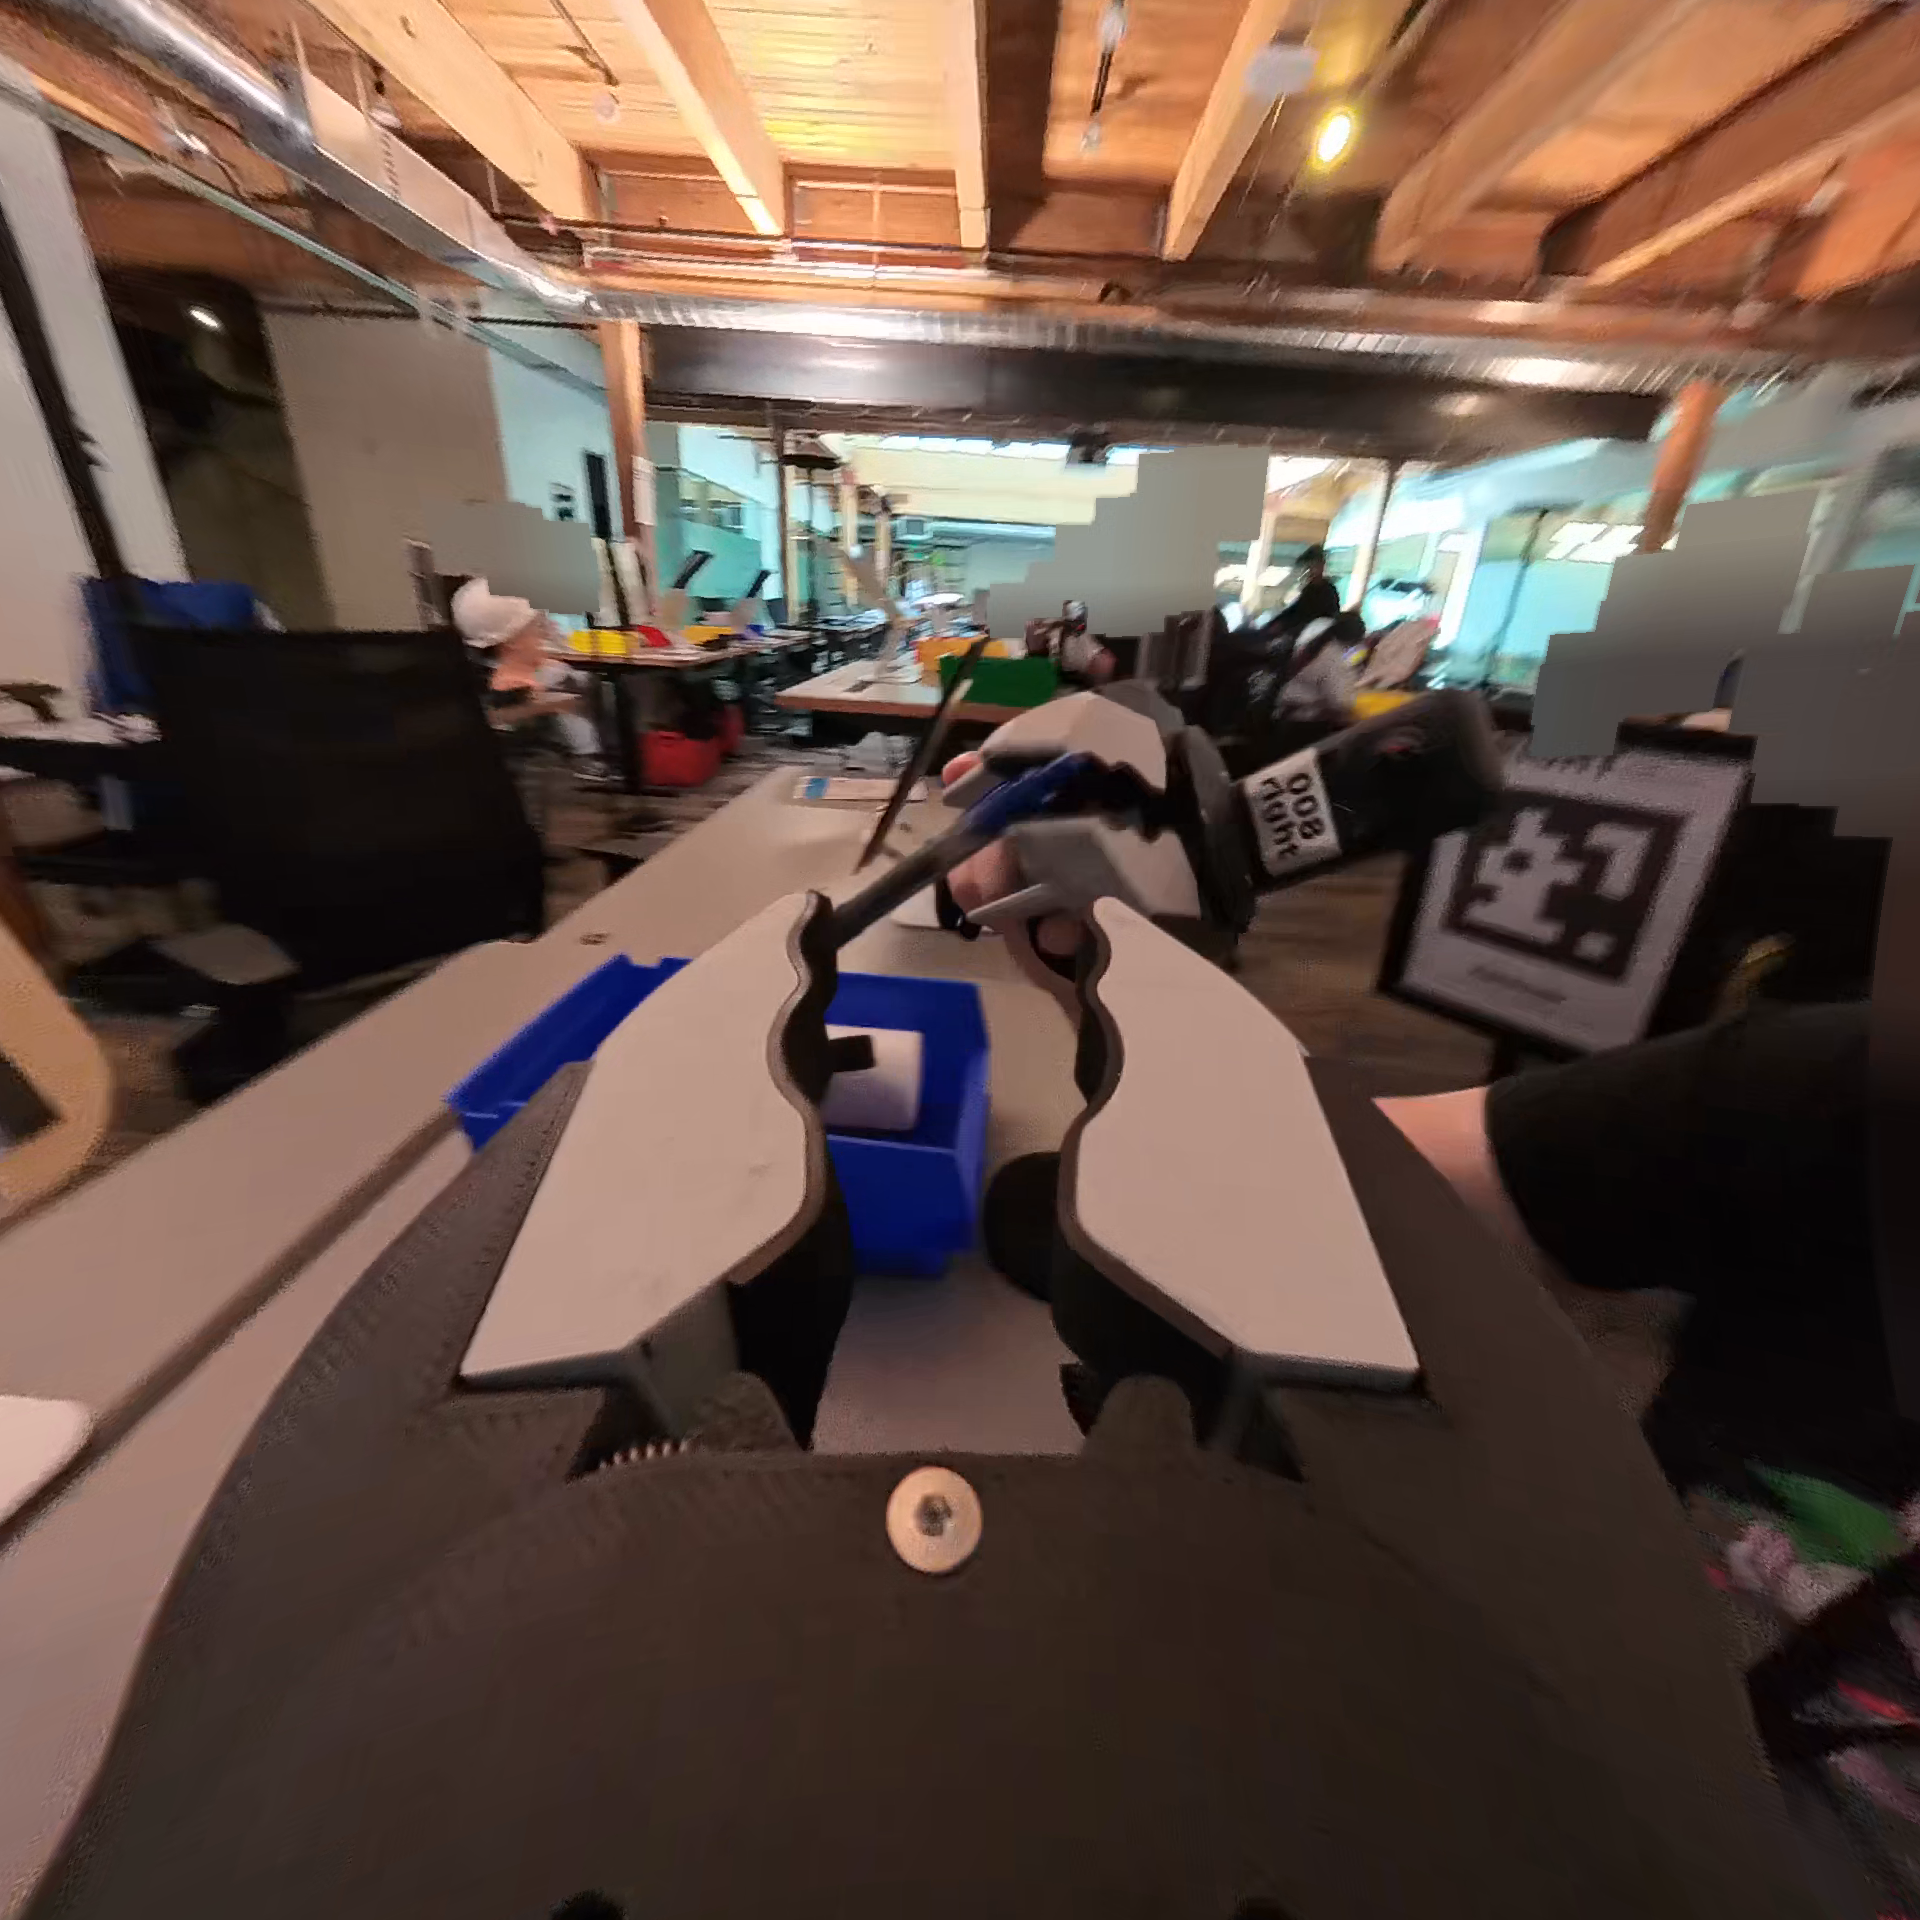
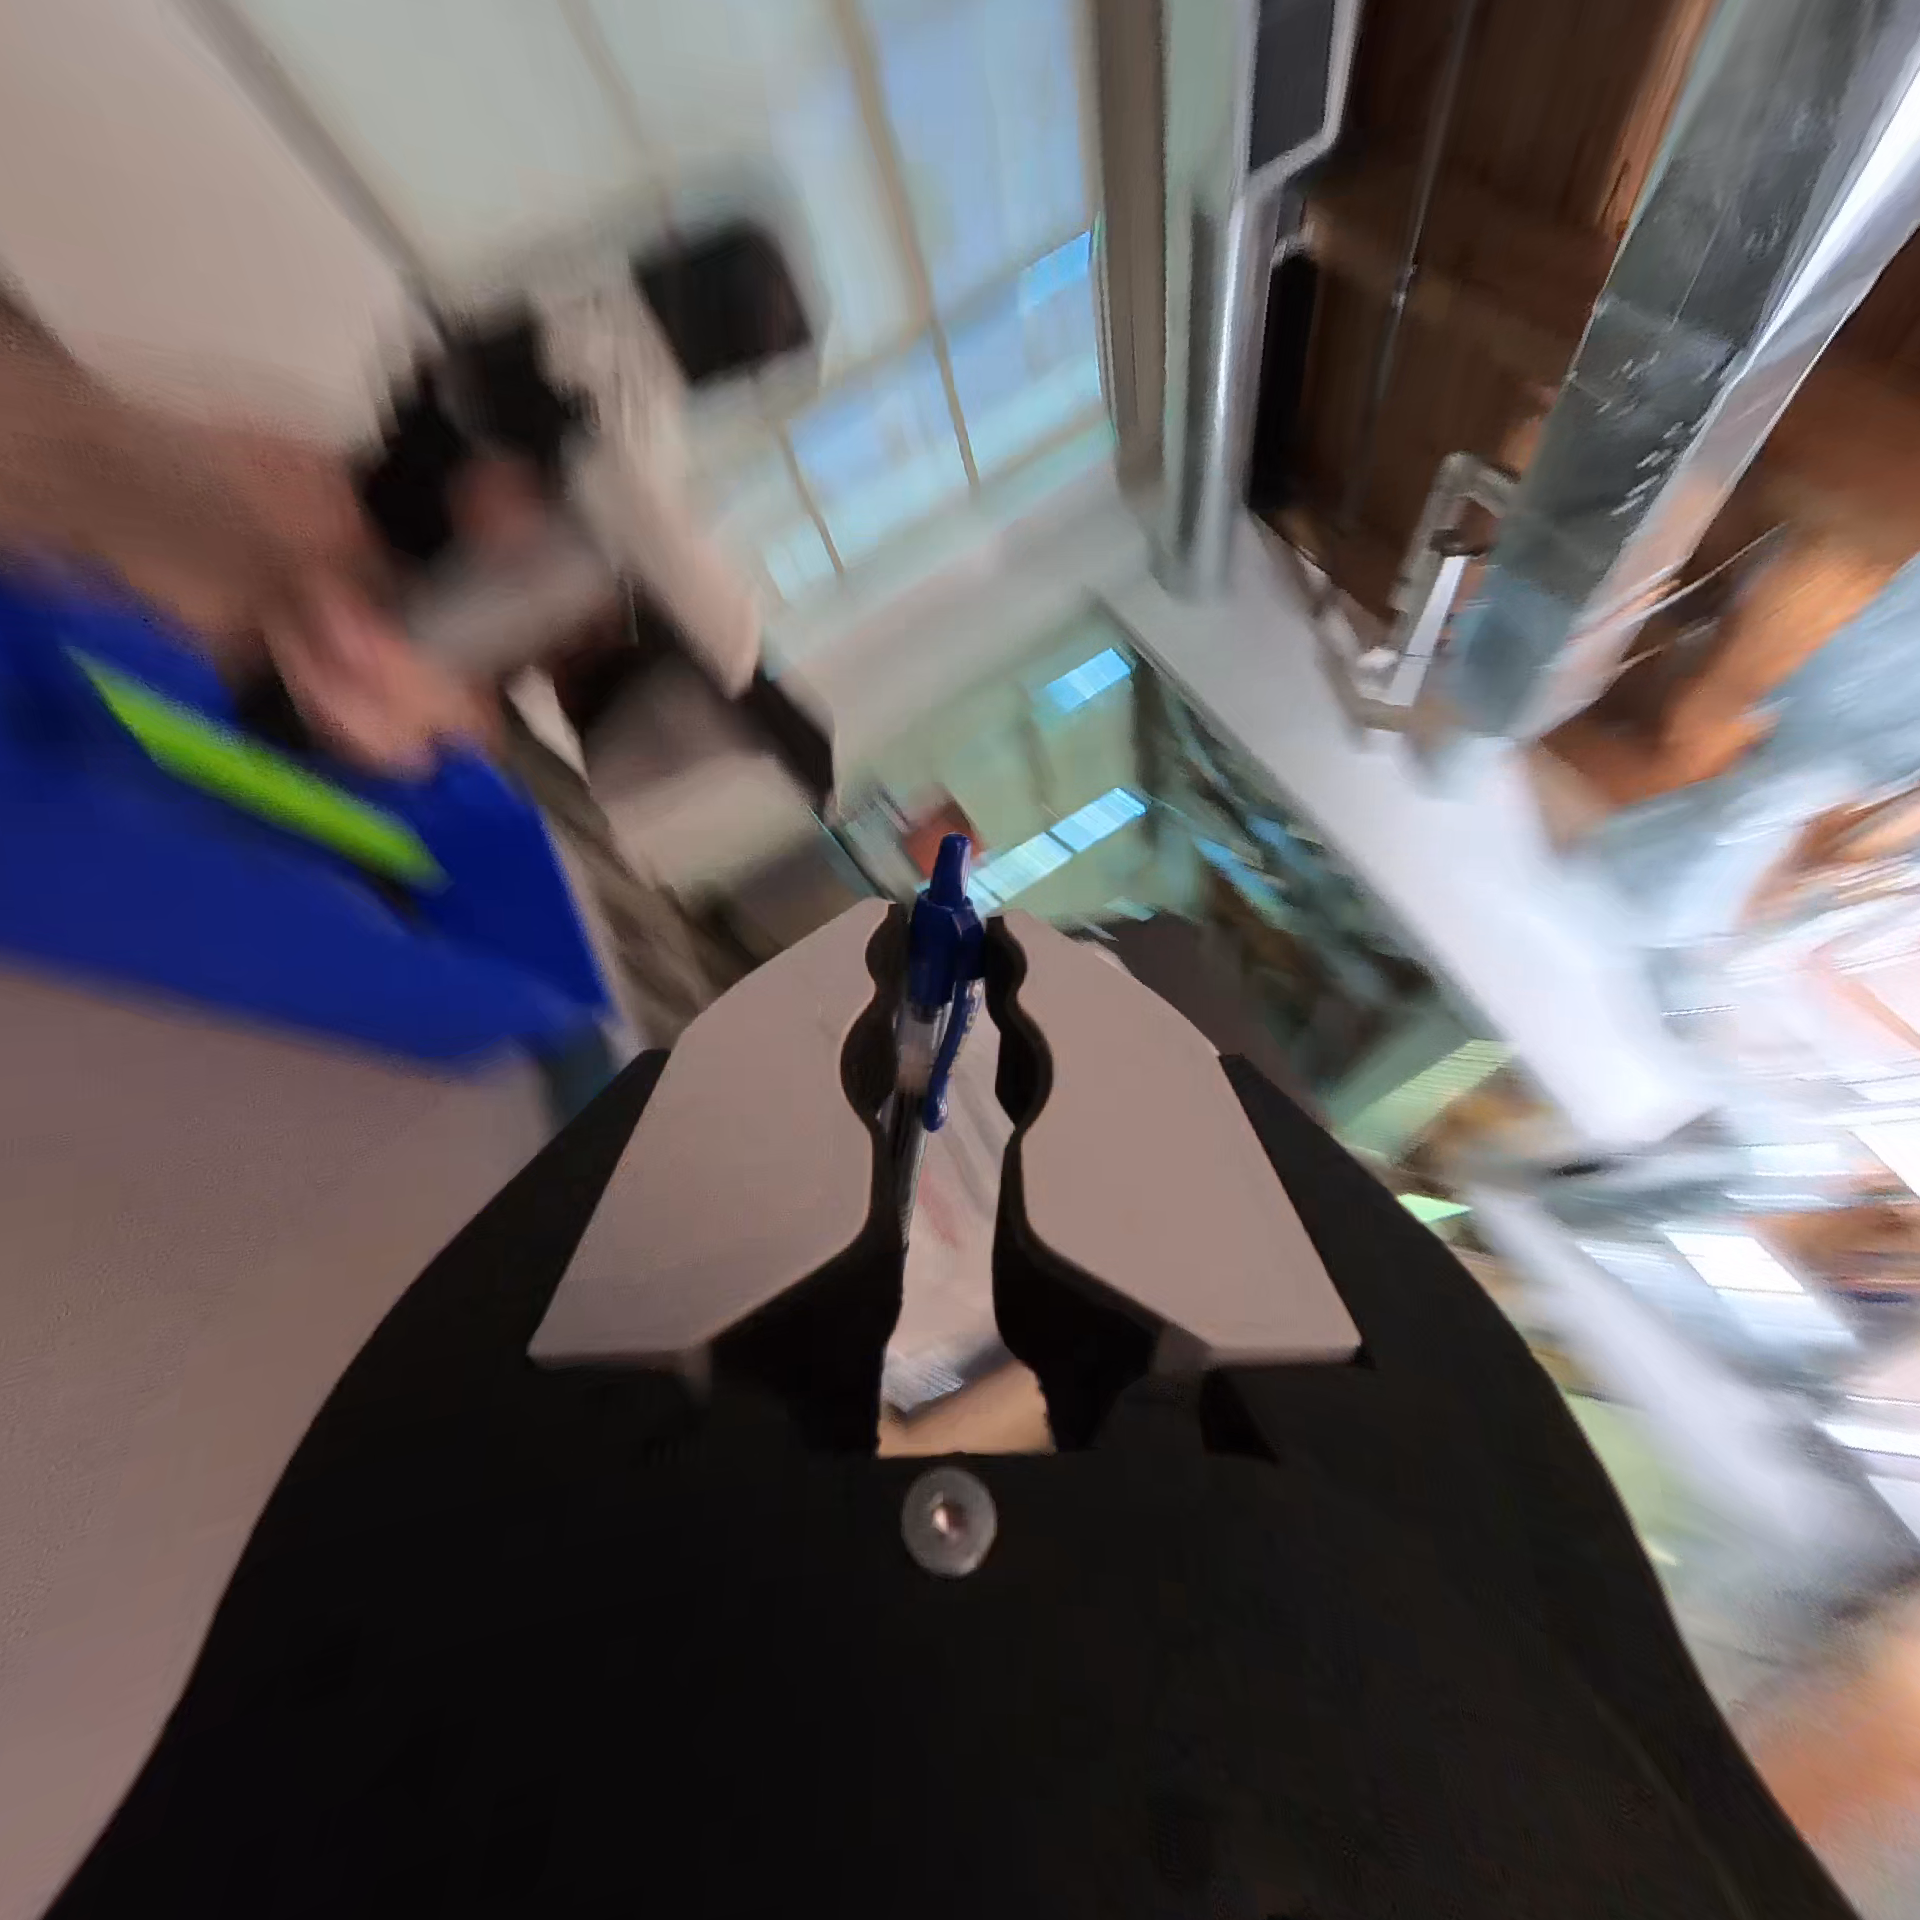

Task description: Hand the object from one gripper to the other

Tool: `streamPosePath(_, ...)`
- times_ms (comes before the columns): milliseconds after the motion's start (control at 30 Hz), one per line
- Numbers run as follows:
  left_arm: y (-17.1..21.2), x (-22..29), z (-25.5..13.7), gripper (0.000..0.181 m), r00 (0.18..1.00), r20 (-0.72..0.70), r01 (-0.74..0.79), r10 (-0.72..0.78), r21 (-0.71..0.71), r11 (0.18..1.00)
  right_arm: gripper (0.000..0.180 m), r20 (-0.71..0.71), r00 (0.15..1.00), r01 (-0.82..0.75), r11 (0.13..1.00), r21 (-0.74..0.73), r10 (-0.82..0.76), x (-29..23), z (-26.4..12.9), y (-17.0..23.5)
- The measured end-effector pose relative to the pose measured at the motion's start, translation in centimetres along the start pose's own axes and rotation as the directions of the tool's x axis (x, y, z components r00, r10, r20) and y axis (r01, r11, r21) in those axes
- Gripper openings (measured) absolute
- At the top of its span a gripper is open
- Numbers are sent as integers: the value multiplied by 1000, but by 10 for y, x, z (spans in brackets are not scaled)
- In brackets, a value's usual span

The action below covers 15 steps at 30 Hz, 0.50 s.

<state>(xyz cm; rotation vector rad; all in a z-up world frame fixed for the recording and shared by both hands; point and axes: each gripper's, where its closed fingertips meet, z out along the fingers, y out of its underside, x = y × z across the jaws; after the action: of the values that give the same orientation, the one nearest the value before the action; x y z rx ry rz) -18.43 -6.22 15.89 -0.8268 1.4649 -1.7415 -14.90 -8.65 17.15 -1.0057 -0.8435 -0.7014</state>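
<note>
A blue pen [image 2: 933,1003] with a clear barrel is clamped between my right gripper's [image 2: 940,925] fingertips, cap end sticking out past them. In the left wrist view the right gripper [image 1: 971,805] is up ahead, right of centre, and holds the pen [image 1: 904,873] slanting down-left. The pen's dark tip reaches the tip of my left gripper's left finger [image 1: 805,935]; I cannot tell if they touch. My left gripper [image 1: 951,935] is open and empty, the pen not between its jaws.
A blue bin [image 1: 914,1195] with a white object [image 1: 878,1081] in it sits on the grey table [image 1: 312,1174] under my left gripper. A black-and-white marker board [image 1: 1558,883] stands at right. A person's forearm [image 1: 1444,1132] is at right. The right wrist view is badly blurred.
</note>
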Motion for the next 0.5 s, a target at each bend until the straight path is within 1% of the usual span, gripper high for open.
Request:
streamPosePath(67,0,6,5,42,988,94,-115,119,-51,992,15,-19,981,189,978,-92,-192,-7,5,9)
streamPosePath(133,5,9,11,36,953,188,-217,237,-119,969,15,-19,955,292,947,-135,-297,-15,10,12)
streamPosePath(233,13,5,16,27,874,315,-306,370,-236,922,15,-13,929,364,919,-152,-370,-25,15,14)
streamPosePath(300,21,3,19,21,843,335,-326,421,-306,895,15,-6,916,396,904,-160,-402,-28,17,14)
streamPosePath(367,28,2,22,28,822,340,-340,456,-349,873,15,6,911,408,899,-157,-412,-33,18,13)
streamPosePath(500,31,-3,24,21,782,362,-375,508,-377,847,15,26,894,445,881,-162,-447,-38,20,13)
